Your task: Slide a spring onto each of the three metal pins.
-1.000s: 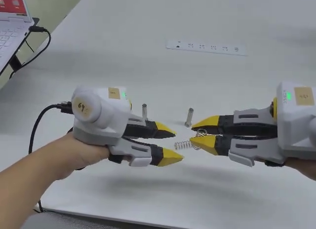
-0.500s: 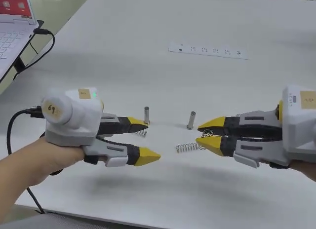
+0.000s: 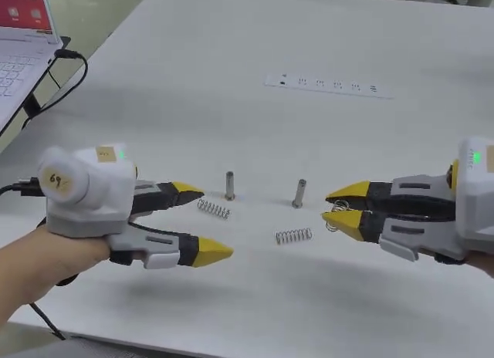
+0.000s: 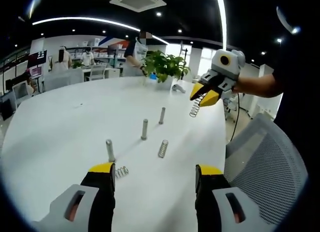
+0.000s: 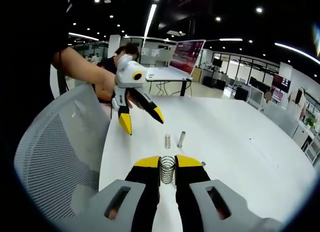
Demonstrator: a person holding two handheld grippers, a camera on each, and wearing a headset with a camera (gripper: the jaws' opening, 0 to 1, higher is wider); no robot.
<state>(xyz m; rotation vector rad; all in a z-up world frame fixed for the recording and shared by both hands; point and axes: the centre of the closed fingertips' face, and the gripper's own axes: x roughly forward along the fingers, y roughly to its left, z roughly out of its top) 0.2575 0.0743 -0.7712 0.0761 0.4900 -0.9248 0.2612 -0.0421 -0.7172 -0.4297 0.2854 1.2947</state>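
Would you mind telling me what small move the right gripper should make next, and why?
Probably ease the right gripper toward the nearest metal pin and line its spring up over the pin's top: the spring is already clamped, and that pin stands bare.

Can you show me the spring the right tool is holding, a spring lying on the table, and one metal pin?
held spring (image 5: 167, 169), right gripper view, its middle coils.
loose spring (image 3: 293, 235), head view, its middle.
metal pin (image 3: 299, 193), head view, its shaft.

My left tool swings away left, my right tool backs off right with its spring; they're now well apart.
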